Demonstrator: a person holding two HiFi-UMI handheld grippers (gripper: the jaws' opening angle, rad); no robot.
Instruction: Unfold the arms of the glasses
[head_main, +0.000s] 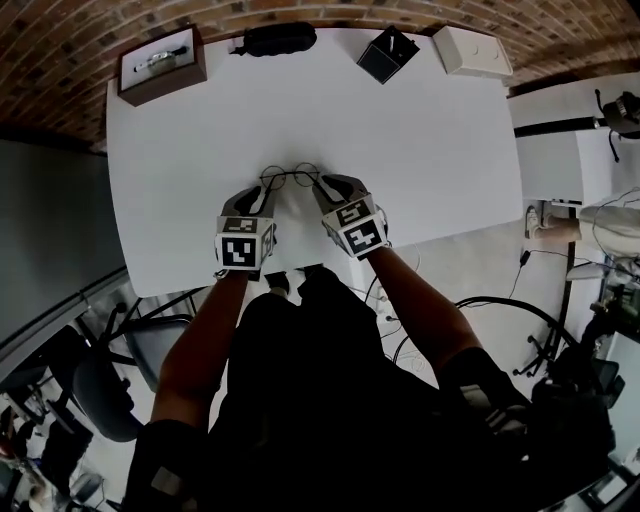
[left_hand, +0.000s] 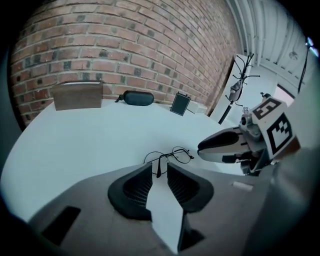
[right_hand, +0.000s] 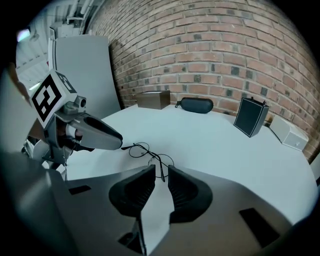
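Thin round-lens wire glasses lie on the white table near its front edge. My left gripper is at their left end and my right gripper at their right end. In the left gripper view the glasses lie just ahead, and one dark arm tip reaches into the gap of the left gripper; the pads stand apart from it. In the right gripper view the other arm of the glasses runs into the gap of the right gripper, also untouched. Both grippers are open.
Along the table's far edge stand a brown wooden box, a black glasses case, a small black box and a white box. A brick wall rises behind. Chairs and cables crowd the floor below the front edge.
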